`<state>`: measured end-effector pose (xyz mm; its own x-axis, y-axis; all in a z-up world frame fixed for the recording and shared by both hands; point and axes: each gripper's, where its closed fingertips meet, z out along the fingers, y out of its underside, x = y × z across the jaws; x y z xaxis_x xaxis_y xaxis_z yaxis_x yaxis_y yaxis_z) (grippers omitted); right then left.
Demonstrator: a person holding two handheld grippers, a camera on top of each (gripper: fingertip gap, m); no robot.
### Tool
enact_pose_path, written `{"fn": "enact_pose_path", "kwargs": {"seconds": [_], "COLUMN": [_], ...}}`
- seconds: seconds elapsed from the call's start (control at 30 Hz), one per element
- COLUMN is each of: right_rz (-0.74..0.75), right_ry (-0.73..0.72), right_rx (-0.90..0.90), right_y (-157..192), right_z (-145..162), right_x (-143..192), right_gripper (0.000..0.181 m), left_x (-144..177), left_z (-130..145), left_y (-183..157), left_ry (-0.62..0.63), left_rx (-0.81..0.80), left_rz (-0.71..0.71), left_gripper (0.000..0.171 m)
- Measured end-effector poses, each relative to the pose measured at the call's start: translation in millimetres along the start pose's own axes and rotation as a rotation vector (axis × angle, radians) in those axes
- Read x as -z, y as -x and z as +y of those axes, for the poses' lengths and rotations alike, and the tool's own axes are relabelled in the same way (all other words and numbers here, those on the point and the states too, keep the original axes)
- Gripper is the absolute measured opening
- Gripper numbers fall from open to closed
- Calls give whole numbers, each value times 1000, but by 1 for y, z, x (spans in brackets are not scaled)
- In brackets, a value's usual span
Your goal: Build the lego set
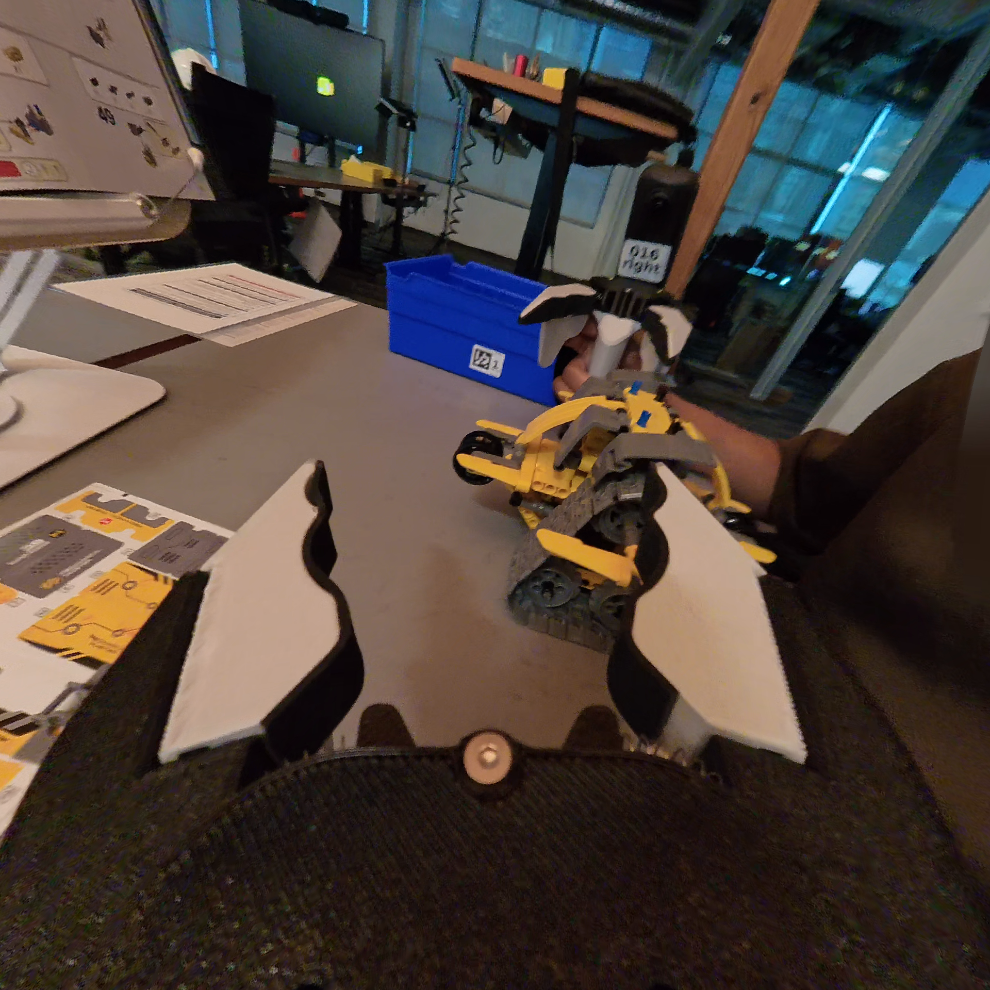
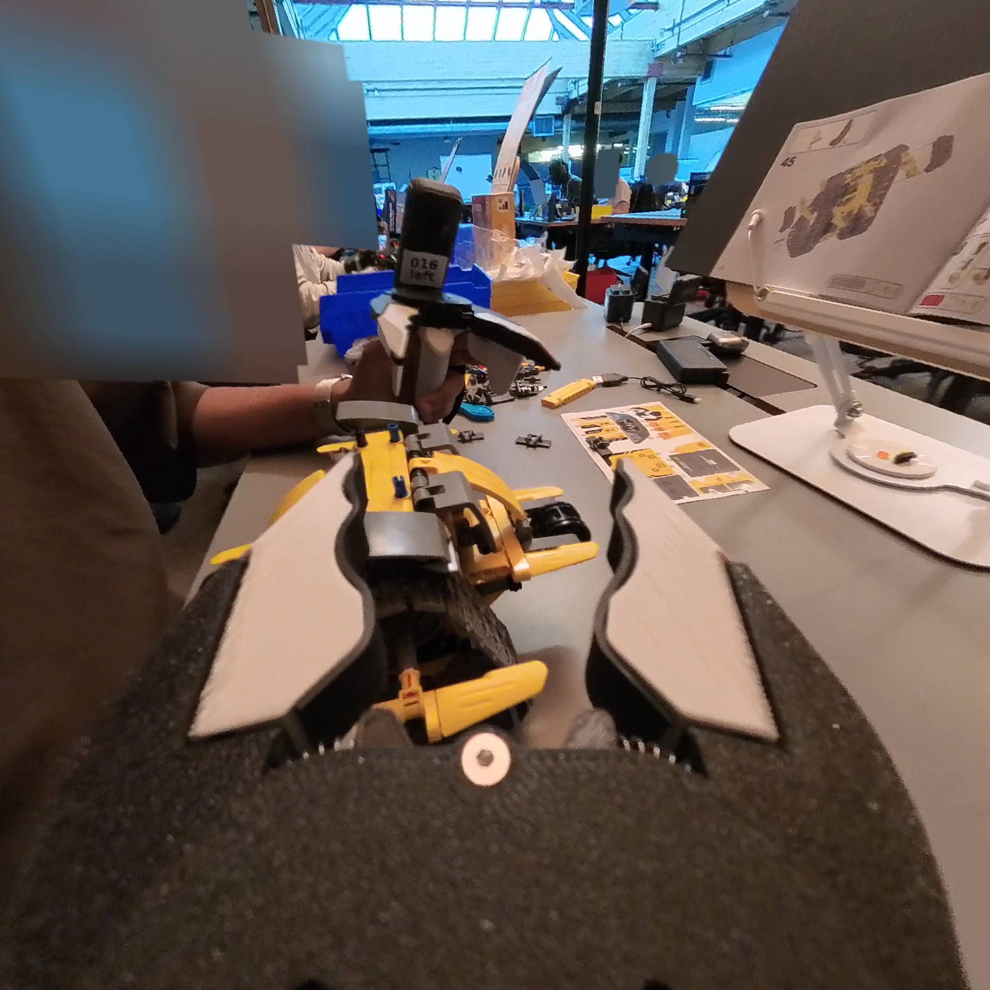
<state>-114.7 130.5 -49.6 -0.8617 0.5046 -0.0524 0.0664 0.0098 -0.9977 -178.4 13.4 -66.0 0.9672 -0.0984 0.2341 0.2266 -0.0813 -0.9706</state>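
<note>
— Standing by the table, what did you see?
— Both grippers gaped wide beside the yellow toy vehicle: left gripper empty, right gripper straddling it, unclamped, the blue bin just behind.

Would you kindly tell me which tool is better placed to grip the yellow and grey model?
Right, probably. The right tool is open with the model between its fingers, against one of them. The left tool is open over bare table, the model beside one finger.
</note>
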Motion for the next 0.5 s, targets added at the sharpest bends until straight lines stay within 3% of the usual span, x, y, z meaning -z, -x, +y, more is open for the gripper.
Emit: {"fn": "enact_pose_path", "kwargs": {"seconds": [0.23, 0.33, 0.5], "right_rz": [2, 3, -5], "right_ry": [14, 14, 18], "right_rx": [26, 26, 20], "right_y": [3, 3, 3], "right_z": [0, 0, 2], "right_x": [0, 0, -1], "right_gripper": [90, 90, 90], "left_x": [-9, -7, -1], "left_z": [1, 1, -11], "left_y": [-10, -18, -21], "left_ry": [29, 33, -36], "left_rx": [-109, -156, -248], "left_rz": [-34, -16, -65], "left_gripper": [114, 102, 97]}}
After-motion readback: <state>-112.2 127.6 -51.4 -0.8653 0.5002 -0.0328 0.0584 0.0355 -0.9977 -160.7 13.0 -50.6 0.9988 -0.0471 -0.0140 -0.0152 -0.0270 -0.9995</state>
